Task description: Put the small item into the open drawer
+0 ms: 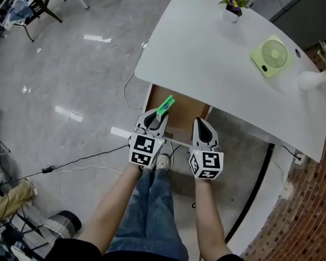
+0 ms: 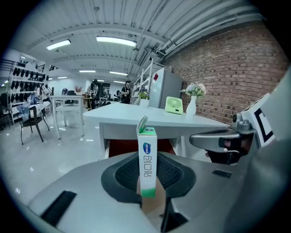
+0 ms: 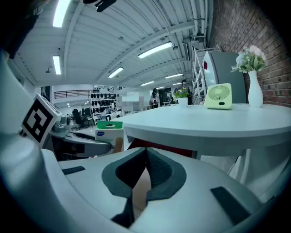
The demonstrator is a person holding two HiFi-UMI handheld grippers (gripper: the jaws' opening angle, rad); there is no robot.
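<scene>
Left tool [image 1: 155, 117]: pinched on small green-white box [image 2: 148, 157]; box held upright btw the pads, flap end up, lower end hidden in the grip.
Right tool [image 3: 145, 169]: pads pressed together, nothing btw them; held at drawer's front-right corner, just beside left tool.
Drawer [image 1: 185, 113]: pulled out from under white desk [image 1: 221, 65]; brown bottom is seen bare, no item seen inside yet.
Box pos.: over drawer's front-left part per head view. No contact w/ drawer can be made out; height over the bottom can't be read.
Other stuff: green fan [image 1: 270, 55] & flower pot [image 1: 232, 6] on desk top, well behind drawer; not needed for the job.
Done (judged): item is gripped & positioned over drawer, so pick-up and carry are taken as finished.
Left to do: box to be lowered into drawer, grip to be let go, tool to be drawn back out. Closing drawer isn't asked for.
Progress est.: well past halfway; only placing + release are outstanding.
Watch: box is tall & thin, so it's likely to tip if released high; a low release is judged safer.
</scene>
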